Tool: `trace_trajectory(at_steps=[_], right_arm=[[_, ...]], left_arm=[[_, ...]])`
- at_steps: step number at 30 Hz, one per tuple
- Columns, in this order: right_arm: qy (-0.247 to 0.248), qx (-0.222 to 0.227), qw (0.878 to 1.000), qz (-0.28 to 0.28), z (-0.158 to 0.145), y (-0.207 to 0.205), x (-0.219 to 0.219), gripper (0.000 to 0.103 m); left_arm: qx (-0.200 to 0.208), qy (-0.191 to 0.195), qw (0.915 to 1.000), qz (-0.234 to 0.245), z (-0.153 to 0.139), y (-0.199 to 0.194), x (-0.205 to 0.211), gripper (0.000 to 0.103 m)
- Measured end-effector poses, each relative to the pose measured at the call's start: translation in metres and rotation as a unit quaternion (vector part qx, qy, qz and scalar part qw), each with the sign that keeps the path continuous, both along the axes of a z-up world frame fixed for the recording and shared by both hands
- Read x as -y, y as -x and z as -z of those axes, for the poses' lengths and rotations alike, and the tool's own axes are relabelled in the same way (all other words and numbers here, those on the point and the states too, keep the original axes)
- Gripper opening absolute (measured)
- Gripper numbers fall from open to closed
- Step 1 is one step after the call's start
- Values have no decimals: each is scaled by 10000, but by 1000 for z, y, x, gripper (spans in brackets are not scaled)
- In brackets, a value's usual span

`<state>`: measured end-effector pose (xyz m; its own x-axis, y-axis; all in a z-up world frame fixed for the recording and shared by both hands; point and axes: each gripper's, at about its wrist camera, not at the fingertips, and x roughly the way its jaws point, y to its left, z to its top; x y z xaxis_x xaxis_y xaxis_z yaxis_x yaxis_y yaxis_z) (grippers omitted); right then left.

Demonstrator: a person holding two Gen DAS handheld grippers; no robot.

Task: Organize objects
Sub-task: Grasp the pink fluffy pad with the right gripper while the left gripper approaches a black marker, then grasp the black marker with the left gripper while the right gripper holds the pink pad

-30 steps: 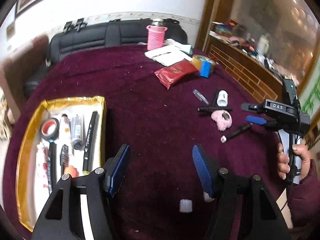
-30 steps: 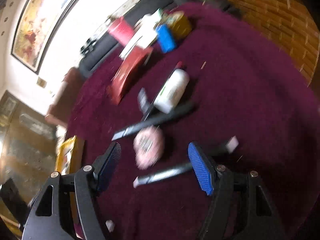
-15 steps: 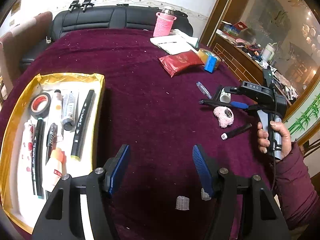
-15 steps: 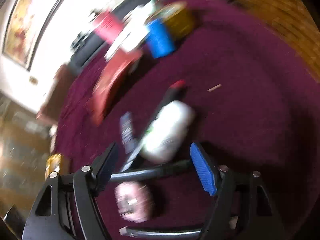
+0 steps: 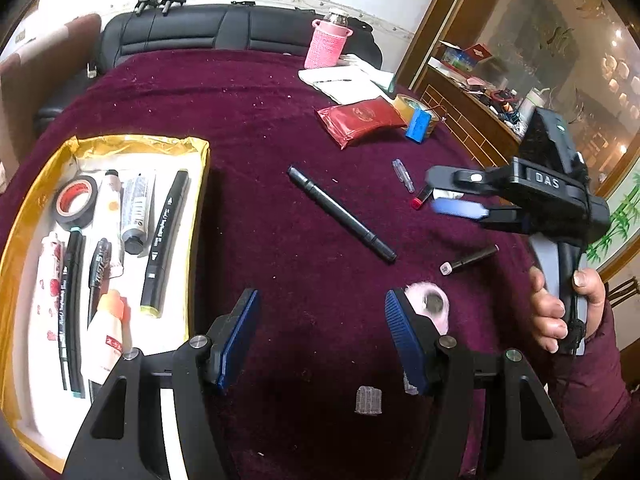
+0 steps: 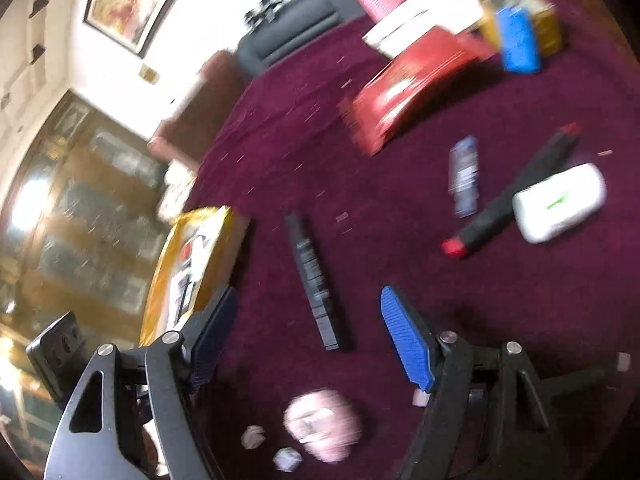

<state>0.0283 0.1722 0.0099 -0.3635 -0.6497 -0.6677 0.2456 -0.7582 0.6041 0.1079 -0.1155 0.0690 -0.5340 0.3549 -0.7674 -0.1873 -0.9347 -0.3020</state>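
Observation:
A long black pen [image 5: 341, 213] lies loose near the middle of the maroon tablecloth; in the right wrist view the pen [image 6: 313, 280] shows in the gap between the fingers, untouched. My right gripper [image 6: 306, 300] is open and holds nothing; a hand carries the right gripper [image 5: 452, 196] above the table's right side. A gold-rimmed tray [image 5: 200, 152] at the left holds a tape roll, tubes and markers. My left gripper [image 5: 320, 304] hovers open and bare beside the tray. A pink fluffy puff [image 5: 428, 304] lies by its right finger.
Loose on the right are a red-capped black marker [image 6: 516, 196], a white bottle [image 6: 560, 202], a small clear tube [image 5: 402, 176] and a short dark marker [image 5: 468, 260]. Farther back sit a red pouch [image 5: 360, 120], a blue box [image 5: 418, 126], papers [image 5: 344, 84] and a pink cup [image 5: 328, 44].
The black pen went from beside the white bottle to the middle of the cloth. The right gripper swung left towards the tray. The pink puff now lies nearer the left gripper.

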Motion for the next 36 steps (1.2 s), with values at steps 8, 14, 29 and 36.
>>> trace_trajectory(at_steps=[8, 14, 29, 36], right_arm=[[-591, -115, 9982, 53, 5, -30, -5, 75], [-1340, -441, 9857, -916, 18, -62, 41, 75], [-2558, -824, 9606, -706, 35, -84, 44, 45], [-2250, -636, 9719, -262, 32, -82, 6, 45]], left_arm=[[325, -360, 9987, -175, 11, 30, -7, 58], [360, -443, 9973, -467, 12, 38, -2, 58], [797, -355, 9948, -523, 30, 68, -29, 62], [857, 416, 9944, -459, 49, 102, -71, 62]])
